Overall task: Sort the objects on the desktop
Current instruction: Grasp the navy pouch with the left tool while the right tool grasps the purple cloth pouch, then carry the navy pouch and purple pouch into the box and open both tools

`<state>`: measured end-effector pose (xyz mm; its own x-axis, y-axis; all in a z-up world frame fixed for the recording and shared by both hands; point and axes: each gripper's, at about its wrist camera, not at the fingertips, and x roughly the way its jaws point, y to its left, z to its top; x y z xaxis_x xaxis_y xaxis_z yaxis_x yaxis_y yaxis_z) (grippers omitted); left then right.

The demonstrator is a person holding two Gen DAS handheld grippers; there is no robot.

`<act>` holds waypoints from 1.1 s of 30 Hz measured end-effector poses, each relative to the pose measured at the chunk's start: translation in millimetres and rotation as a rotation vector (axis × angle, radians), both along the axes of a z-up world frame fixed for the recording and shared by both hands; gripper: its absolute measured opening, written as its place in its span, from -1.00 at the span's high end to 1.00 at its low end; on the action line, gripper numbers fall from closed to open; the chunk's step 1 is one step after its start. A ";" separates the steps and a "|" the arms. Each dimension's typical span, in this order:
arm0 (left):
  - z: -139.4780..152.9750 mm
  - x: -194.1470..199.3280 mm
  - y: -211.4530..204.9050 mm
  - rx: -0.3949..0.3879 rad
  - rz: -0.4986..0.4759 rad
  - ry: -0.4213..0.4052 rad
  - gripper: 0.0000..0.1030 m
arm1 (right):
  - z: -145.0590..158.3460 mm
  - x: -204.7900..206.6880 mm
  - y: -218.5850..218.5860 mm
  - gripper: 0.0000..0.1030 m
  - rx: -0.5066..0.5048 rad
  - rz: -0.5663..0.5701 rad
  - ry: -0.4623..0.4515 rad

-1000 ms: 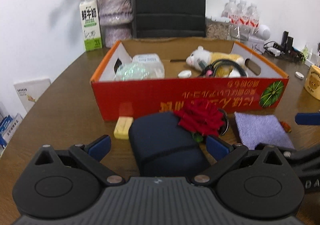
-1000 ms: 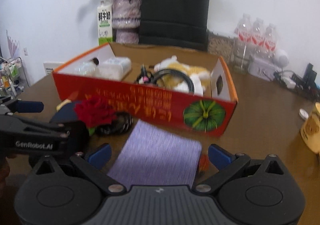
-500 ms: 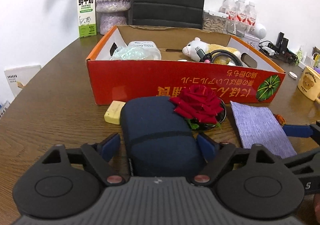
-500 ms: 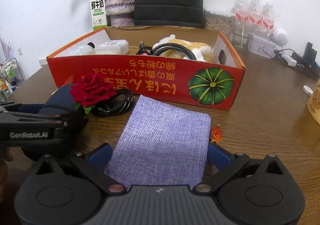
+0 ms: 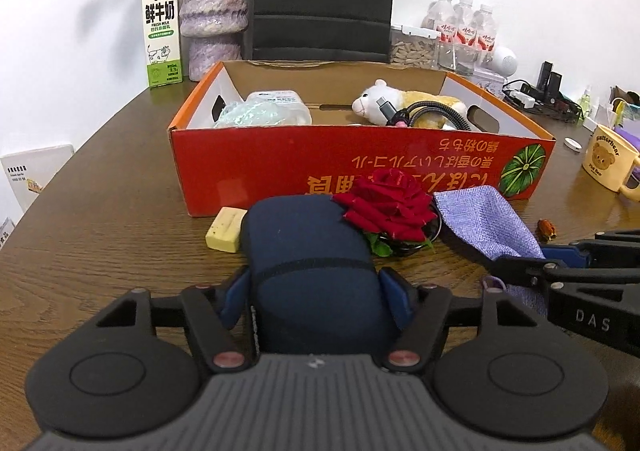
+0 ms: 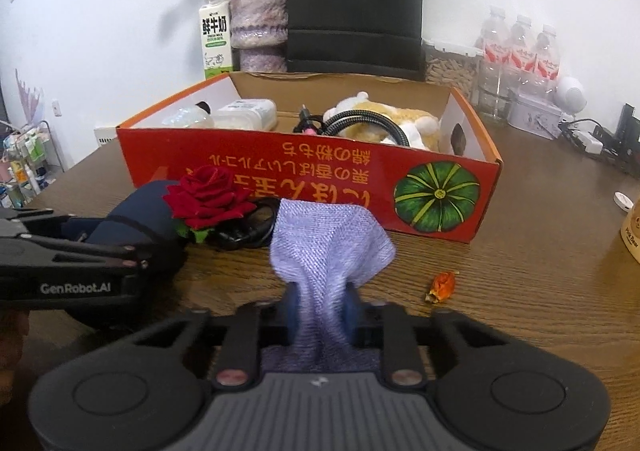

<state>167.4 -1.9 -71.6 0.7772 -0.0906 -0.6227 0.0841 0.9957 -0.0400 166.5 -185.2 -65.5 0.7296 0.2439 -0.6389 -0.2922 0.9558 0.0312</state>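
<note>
My left gripper [image 5: 314, 301] is shut on a dark blue case [image 5: 308, 247] that lies on the wooden table in front of the red cardboard box [image 5: 280, 167]. My right gripper [image 6: 322, 309] is shut on a purple woven cloth [image 6: 328, 239] and holds its near end bunched up off the table; the cloth also shows in the left wrist view [image 5: 484, 223]. A red rose [image 5: 390, 205] rests on a black coiled cable against the case's far right corner. The box holds a plush toy [image 5: 404, 101], a braided cable and clear packets.
A yellow eraser-like block [image 5: 226, 229] lies left of the case. A small orange bit [image 6: 442, 285] lies right of the cloth. A yellow bear mug [image 5: 610, 165] stands at right. A milk carton [image 5: 160, 31], vase, black bag and water bottles stand behind the box.
My left gripper has closed onto the dark blue case. My right gripper has closed onto the purple cloth and lifted its near end, so the cloth now bunches up.
</note>
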 end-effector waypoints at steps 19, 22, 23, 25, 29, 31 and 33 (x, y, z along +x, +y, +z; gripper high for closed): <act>35.1 -32.3 9.0 -0.021 0.015 -0.119 -0.21 | 32.2 -18.2 -13.6 0.79 0.064 0.019 -0.113; 47.8 -32.5 10.3 -0.022 0.012 -0.158 -0.21 | 42.7 -15.2 -13.8 0.79 0.064 0.021 -0.148; 52.4 -31.9 10.6 -0.022 0.009 -0.172 -0.21 | 46.0 -13.3 -14.2 0.79 0.065 0.021 -0.158; 62.1 -28.6 10.7 -0.025 0.009 -0.199 -0.21 | 52.5 -8.9 -14.1 0.79 0.064 0.018 -0.178; 79.2 -16.4 8.7 -0.032 0.004 -0.250 -0.21 | 66.1 6.0 -12.2 0.79 0.069 0.013 -0.222; 86.8 -7.1 5.9 -0.033 0.000 -0.271 -0.21 | 73.0 14.5 -10.8 0.79 0.071 0.012 -0.243; 93.1 3.4 3.8 -0.040 -0.008 -0.287 -0.21 | 79.9 24.9 -8.9 0.79 0.072 0.008 -0.265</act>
